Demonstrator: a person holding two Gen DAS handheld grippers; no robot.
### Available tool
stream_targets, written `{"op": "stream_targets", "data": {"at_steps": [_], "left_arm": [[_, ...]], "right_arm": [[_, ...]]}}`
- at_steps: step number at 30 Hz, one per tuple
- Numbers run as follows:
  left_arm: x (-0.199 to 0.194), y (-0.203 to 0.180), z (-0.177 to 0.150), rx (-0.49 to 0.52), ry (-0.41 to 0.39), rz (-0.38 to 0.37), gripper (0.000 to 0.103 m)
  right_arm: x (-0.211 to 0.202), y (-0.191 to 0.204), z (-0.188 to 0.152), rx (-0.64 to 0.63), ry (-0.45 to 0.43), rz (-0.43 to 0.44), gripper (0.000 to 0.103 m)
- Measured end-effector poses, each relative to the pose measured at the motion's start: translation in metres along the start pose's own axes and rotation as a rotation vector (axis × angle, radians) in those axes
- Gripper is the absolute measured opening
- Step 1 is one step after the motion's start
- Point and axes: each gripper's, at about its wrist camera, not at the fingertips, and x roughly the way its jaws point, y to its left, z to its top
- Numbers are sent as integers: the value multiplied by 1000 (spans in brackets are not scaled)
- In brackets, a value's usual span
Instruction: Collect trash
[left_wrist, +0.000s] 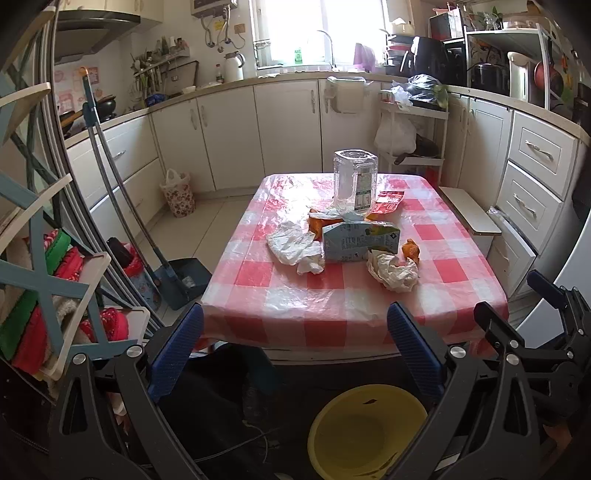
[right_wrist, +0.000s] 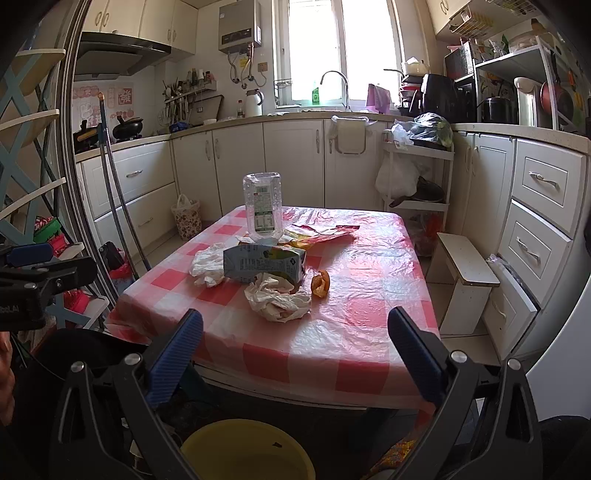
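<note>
Trash lies on the red-checked table (left_wrist: 332, 325) (right_wrist: 332, 350): a clear plastic bottle (left_wrist: 355, 182) (right_wrist: 263, 206) standing upside down, a grey-blue carton (left_wrist: 356, 242) (right_wrist: 262, 264), two crumpled white papers (left_wrist: 295, 247) (left_wrist: 393, 271) (right_wrist: 277, 299) (right_wrist: 207, 264), orange peel (left_wrist: 412, 251) (right_wrist: 319, 283) and a red wrapper (left_wrist: 388, 201) (right_wrist: 332, 232). My left gripper (left_wrist: 295, 347) is open and empty before the table's near edge. My right gripper (right_wrist: 295, 354) is open and empty, also short of the trash. A yellow bin (left_wrist: 364, 432) (right_wrist: 247, 446) stands on the floor below both.
A blue dustpan with broom (left_wrist: 184, 280) leans left of the table. A white step stool (right_wrist: 465, 280) (left_wrist: 469, 214) stands to its right. A rack with red and green cloths (left_wrist: 55, 295) is at the far left. Kitchen cabinets (right_wrist: 295, 166) line the back.
</note>
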Motion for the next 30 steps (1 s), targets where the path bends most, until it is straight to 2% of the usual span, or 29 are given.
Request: {"op": "stream_targets", "data": {"at_steps": [9,13,19,25,30], "left_arm": [[13,9,-2,-21,9,-38,96],[29,22,1,-35,34,-25,96],[61,36,12,-41,56,-9,96],[123,38,22,-55,135,-23,96],[164,34,31,-72,145,-41,96]], "right_arm": [[3,0,3,-8,6,13,96],[14,1,9,-24,18,16,96],[54,5,16,-36,130,50,96],[102,7,22,-71,239,108,96],[127,-2,17,-31,275,127,89]]}}
